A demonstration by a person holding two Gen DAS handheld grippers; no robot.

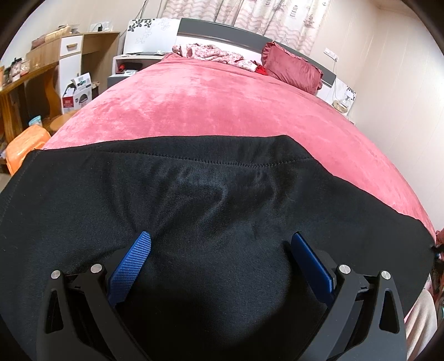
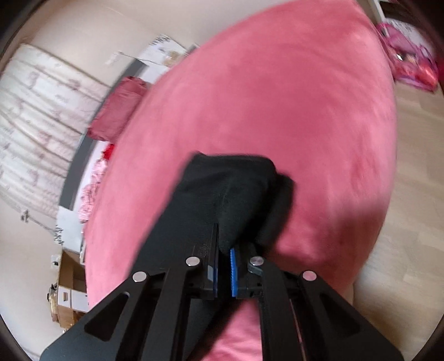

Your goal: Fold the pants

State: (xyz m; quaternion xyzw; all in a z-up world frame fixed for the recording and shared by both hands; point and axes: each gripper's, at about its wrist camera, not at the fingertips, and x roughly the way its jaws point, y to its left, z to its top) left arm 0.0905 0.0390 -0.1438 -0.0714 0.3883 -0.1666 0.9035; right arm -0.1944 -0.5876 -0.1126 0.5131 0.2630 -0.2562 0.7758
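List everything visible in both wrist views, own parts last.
pants: 1, black, spread on the near part of the bed; one end bunched in the right claw
bed cover: 1, pink, over the whole bed
pillow: 1, dark red, at the headboard
crumpled cloth: 1, pink floral, at the head of the bed
curtains: cream patterned, behind the headboard
desk: 1, wooden, left of the bed
stool: 1, orange, by the desk
left claw: 1, black with blue pads, open over the pants
right claw: 1, black with blue pads, shut on the pants
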